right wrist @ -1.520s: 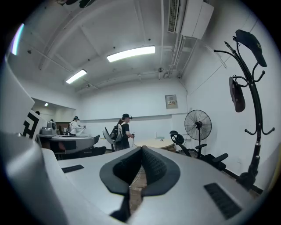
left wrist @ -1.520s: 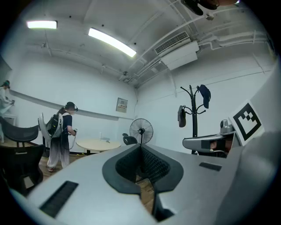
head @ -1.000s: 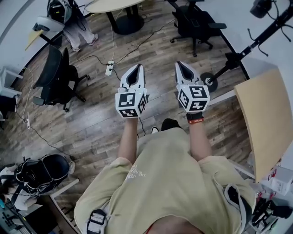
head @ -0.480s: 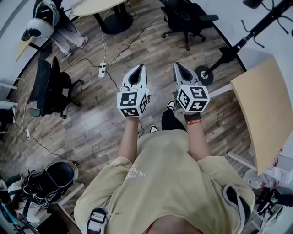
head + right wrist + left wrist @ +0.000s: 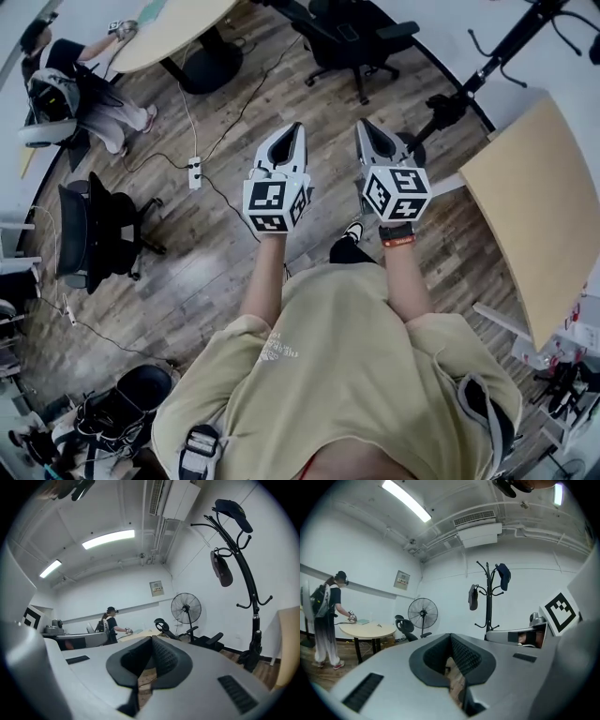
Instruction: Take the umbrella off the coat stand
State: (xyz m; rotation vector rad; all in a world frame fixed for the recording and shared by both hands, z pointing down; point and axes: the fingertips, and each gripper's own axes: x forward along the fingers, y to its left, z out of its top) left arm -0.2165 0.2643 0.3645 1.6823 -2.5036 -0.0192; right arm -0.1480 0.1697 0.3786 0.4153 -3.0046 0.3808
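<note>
- Hanging from a side hook high on the black metal coat stand [image 5: 255, 630]: the dark, folded compact umbrella [image 5: 221, 569], slung by its top end to dangle clear of the pole; probably needs lifting up and off the hook.
- Perched on the topmost prong above it: a dark cap [image 5: 233, 509], likely best left undisturbed.
- Planted far right on the wood-plank floor [image 5: 206, 272], just beyond the pale wooden tabletop [image 5: 534, 216], and well apart from both claws, so no reaching yet.
- Held out level and side by side, aimed toward the stand: left gripper [image 5: 294, 127] and right gripper [image 5: 364, 124], each closed tip to tip on nothing, seemingly carried shut for the approach.
- Farther left, off the route: a black standing fan [image 5: 423, 614], plus a person [image 5: 326, 616] at a round pale table [image 5: 365, 631].
</note>
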